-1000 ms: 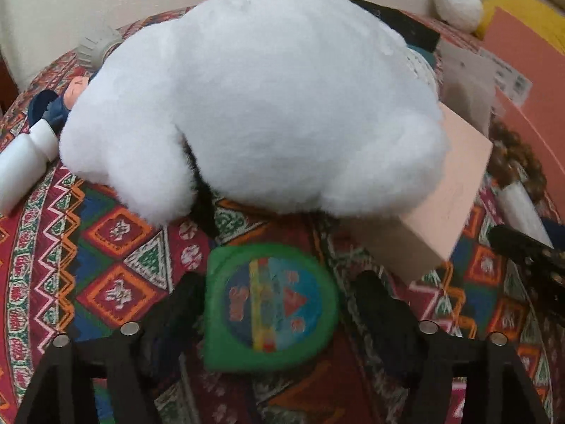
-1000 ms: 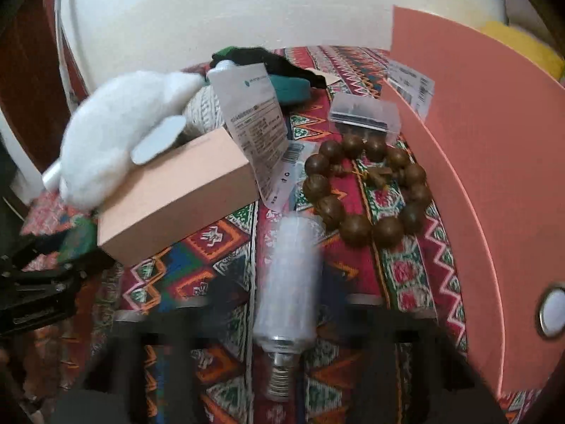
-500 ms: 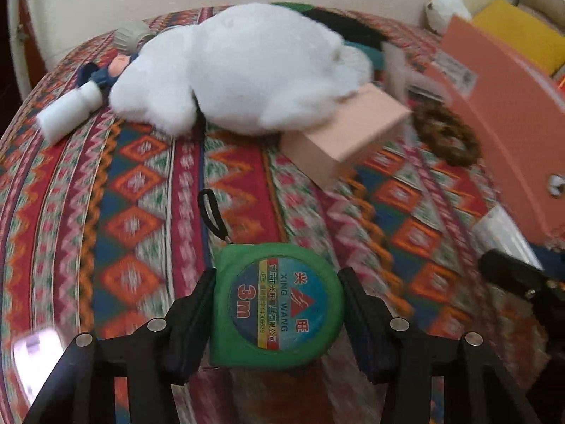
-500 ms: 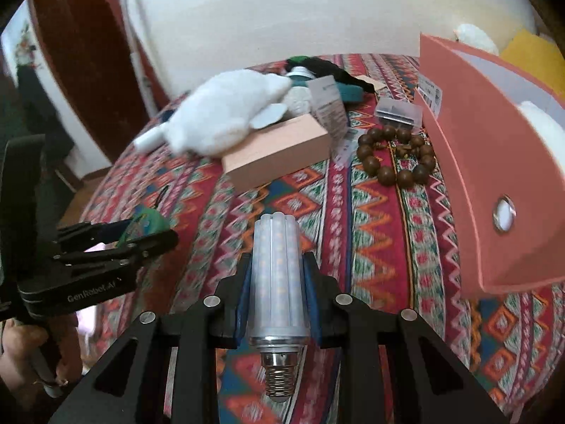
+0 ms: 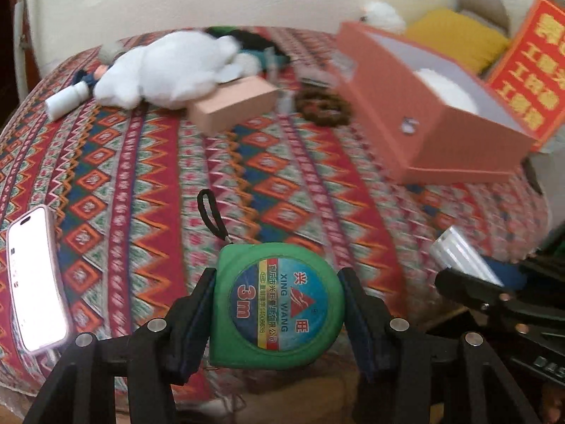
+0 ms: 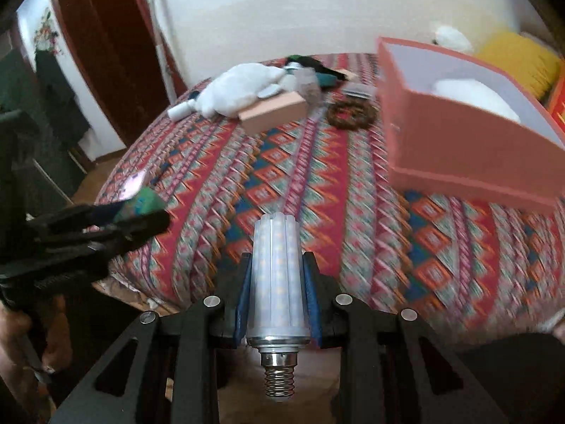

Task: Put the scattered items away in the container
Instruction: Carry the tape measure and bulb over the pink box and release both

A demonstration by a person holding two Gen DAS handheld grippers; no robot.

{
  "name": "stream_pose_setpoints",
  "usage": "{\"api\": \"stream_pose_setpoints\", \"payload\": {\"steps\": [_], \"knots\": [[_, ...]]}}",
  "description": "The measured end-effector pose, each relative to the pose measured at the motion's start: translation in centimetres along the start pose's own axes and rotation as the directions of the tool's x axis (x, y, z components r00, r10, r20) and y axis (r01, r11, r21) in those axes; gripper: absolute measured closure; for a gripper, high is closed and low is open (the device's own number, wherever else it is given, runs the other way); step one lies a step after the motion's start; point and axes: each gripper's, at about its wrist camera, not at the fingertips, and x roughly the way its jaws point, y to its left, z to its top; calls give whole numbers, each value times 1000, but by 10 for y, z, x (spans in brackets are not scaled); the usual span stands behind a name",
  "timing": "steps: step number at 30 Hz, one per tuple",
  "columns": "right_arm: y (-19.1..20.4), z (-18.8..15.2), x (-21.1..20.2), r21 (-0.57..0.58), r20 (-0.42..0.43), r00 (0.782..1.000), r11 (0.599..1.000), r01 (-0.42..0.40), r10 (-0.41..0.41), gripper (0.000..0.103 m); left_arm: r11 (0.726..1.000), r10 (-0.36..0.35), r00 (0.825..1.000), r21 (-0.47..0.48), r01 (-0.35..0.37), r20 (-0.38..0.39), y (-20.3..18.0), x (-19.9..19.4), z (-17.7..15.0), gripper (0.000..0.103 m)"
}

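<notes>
Left gripper (image 5: 277,304): clamped on the tape measure (image 5: 279,305), flat, face up.
Right gripper (image 6: 277,293): clamped on the bulb (image 6: 277,286), long axis forward, screw base rearward.
Box (image 6: 455,148): ahead-right of both, open; right gripper likely nearer.

The round blue label on the green plastic tape measure (image 5: 277,304) I'm holding reads "3m" and "XING WANG", with Chinese characters and small digits alongside. The red box with large yellow characters (image 5: 533,70) is too blurred for me to read.
</notes>
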Motion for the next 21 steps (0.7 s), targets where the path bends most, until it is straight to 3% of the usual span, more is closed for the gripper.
{"api": "stream_pose_setpoints", "payload": {"steps": [6,11,14,21], "knots": [[-47,-36,-49,91,28,998,994,60,-63,74,991,-95,995,97,93,14,-64,-19,-1,47],[-81,-39,-85,156,97,987,982,109,-125,74,964,-189,982,193,181,23,-124,-20,13,46],[-103,-30,-109,190,158,970,970,152,-183,74,942,-252,967,237,236,41,-157,-20,32,46],[-159,14,-145,261,274,907,932,250,-320,74,893,-347,932,339,295,103,-222,-14,94,46]]}}
